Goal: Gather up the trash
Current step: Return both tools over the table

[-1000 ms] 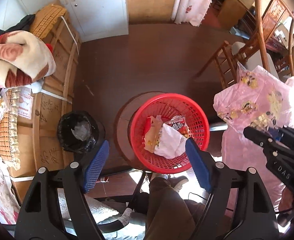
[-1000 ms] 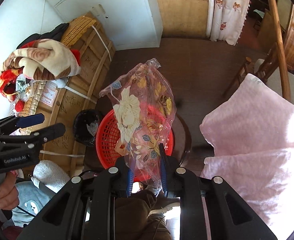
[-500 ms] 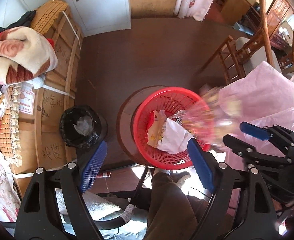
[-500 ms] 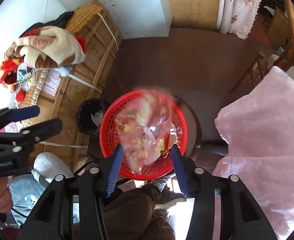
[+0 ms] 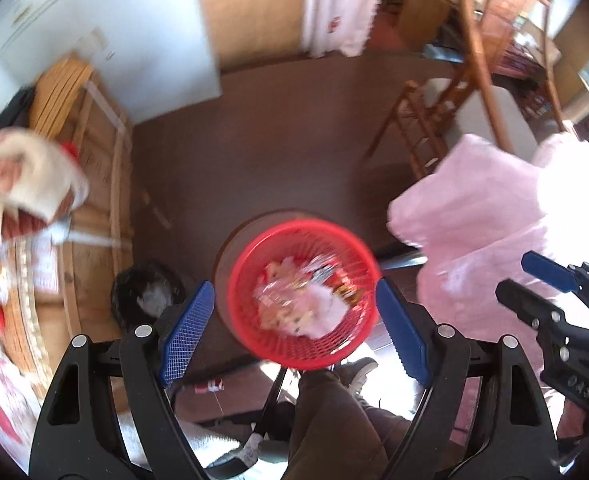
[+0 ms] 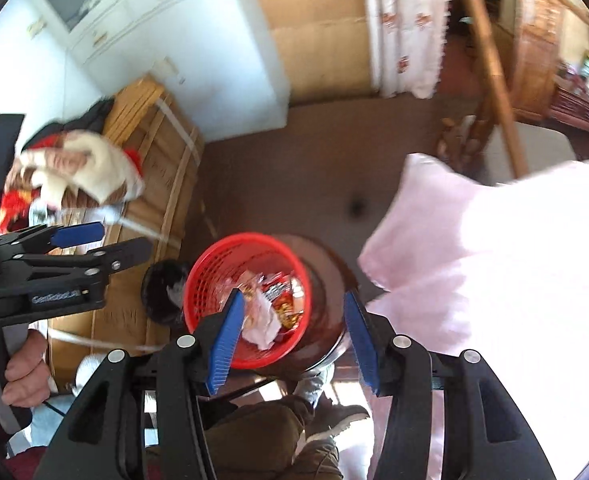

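Note:
A red mesh basket (image 5: 250, 280) stands on a round stool below both grippers; it also shows in the right wrist view (image 6: 202, 280). It holds crumpled wrappers, among them the floral plastic bag (image 5: 290, 304), also seen in the right wrist view (image 6: 270, 308). My left gripper (image 5: 294, 332) is open and empty above the basket. My right gripper (image 6: 294, 336) is open and empty above the basket too.
A black bin (image 5: 146, 296) with a liner stands left of the basket. A pink cloth-covered table (image 5: 494, 216) is on the right. Wooden crates (image 5: 98, 168) with a blanket line the left wall. A wooden chair (image 5: 426, 128) stands behind. The person's leg (image 5: 334, 420) is below.
My right gripper opened and let go of the floral plastic bag, which dropped into the red basket. Both grippers have risen and the views are blurred by motion.

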